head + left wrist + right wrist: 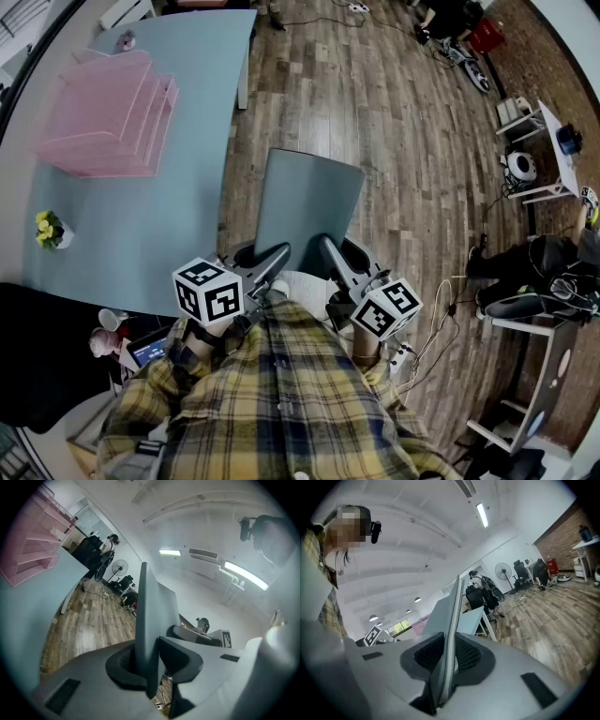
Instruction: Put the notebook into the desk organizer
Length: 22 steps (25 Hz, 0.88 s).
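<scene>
I hold a thin grey-blue notebook up in the air over the wooden floor, just right of the light blue table. My left gripper is shut on its near left corner and my right gripper is shut on its near right corner. In the left gripper view the notebook stands edge-on between the dark pads. The right gripper view shows the same cover pinched between ribbed pads. The pink tiered desk organizer stands on the table's far left part, well away from the notebook.
A small pot of yellow flowers sits near the table's left edge. A small pink item lies at the table's far end. White shelving, bags and cables line the floor at right. A fan stands in the distance.
</scene>
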### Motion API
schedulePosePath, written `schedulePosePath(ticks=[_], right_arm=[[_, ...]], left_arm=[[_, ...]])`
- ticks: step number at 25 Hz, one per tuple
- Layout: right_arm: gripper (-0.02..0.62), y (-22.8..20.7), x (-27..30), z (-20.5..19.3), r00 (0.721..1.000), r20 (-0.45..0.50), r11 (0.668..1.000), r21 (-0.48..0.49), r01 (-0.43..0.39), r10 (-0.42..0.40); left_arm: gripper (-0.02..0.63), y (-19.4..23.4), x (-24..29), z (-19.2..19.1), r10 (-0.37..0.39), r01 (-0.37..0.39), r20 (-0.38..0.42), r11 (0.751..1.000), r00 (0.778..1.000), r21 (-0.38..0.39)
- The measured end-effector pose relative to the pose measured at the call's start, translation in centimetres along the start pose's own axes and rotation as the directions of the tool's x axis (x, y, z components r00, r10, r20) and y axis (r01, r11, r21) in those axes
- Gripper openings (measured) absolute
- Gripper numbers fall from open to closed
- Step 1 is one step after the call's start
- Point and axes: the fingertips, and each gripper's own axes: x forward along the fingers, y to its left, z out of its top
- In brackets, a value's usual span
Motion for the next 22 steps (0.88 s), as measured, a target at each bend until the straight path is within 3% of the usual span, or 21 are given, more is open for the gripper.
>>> schedulePosePath(ticks=[13,22], right_arm=[[0.074,-3.2,-2.0,1.1,0.997,0.001,0.996,0.033,-0.078,0.078],[0.074,-6.5,1.0,1.6,0.996,-0.02,0.995,0.056,-0.08,0.082]], left_arm=[[0.087,-1.8,3.2,-0.6,0.038,-0.038,0.026,0.999,0.999,0.007],[0.089,0.9,6.0,0.9,0.061,-0.061,0.027,0.998,0.998,-0.019]])
